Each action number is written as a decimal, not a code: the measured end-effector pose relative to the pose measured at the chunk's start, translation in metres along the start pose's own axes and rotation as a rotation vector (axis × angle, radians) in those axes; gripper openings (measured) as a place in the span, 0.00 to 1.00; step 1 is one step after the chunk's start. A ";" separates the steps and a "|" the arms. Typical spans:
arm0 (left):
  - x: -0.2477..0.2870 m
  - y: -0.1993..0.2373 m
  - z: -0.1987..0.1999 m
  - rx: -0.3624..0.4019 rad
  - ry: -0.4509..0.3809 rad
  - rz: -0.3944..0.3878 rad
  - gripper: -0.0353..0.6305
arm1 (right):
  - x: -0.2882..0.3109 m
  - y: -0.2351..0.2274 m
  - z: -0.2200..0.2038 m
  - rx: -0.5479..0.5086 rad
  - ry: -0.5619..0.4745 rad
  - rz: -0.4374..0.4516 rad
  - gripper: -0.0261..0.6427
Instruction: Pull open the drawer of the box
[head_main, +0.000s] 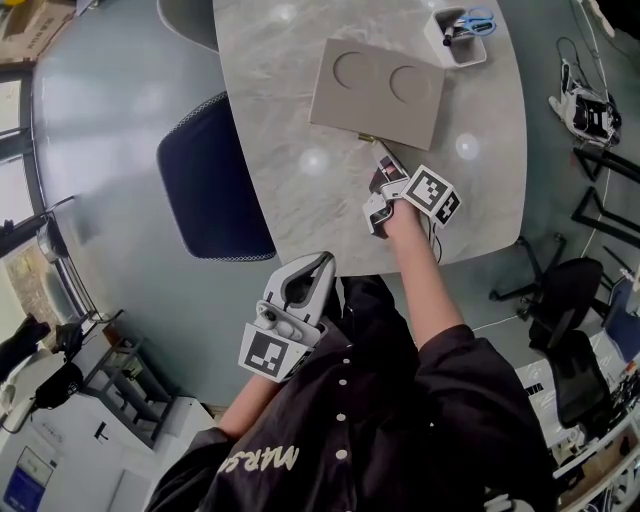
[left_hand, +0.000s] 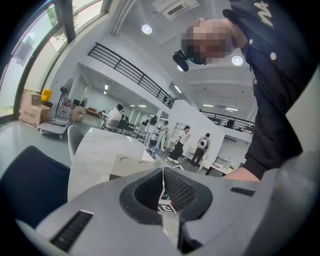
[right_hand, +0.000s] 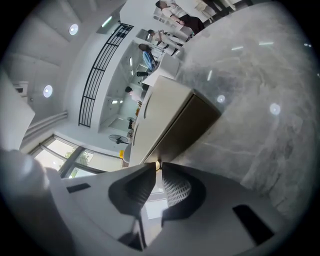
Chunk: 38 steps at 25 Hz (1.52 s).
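Observation:
A flat beige box (head_main: 380, 90) with two round recesses in its top lies on the marble table (head_main: 290, 180). A small brass knob (head_main: 365, 137) sticks out of its near side. My right gripper (head_main: 379, 150) reaches that side from the front. In the right gripper view the jaws (right_hand: 158, 165) are shut on the knob, with the box's darker drawer face (right_hand: 192, 125) just beyond. My left gripper (head_main: 325, 262) hangs off the table's near edge by the person's torso. It is shut on nothing (left_hand: 163, 171). The box (left_hand: 127, 165) shows far off in the left gripper view.
A white tray (head_main: 455, 40) holding scissors stands at the table's far right. A dark blue chair (head_main: 210, 180) sits against the table's left edge. Black office chairs (head_main: 565, 300) stand on the floor to the right. Several people stand far off in the hall.

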<state>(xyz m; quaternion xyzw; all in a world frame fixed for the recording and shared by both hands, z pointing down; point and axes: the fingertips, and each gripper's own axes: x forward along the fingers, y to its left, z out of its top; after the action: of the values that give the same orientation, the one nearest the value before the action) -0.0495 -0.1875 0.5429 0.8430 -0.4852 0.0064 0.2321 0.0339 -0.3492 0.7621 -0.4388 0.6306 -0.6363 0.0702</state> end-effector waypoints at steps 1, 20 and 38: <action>0.001 0.000 0.000 0.004 -0.005 0.000 0.08 | 0.000 0.000 0.000 0.011 0.003 0.009 0.08; -0.005 -0.003 -0.009 0.014 0.036 0.018 0.08 | -0.008 -0.003 -0.007 0.036 0.019 0.030 0.07; -0.018 -0.013 -0.015 0.031 0.025 0.015 0.08 | -0.031 -0.011 -0.040 0.047 0.038 0.026 0.07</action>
<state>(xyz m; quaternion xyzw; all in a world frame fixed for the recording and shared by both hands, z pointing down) -0.0447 -0.1616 0.5465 0.8428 -0.4884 0.0261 0.2247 0.0324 -0.2975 0.7638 -0.4167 0.6224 -0.6581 0.0767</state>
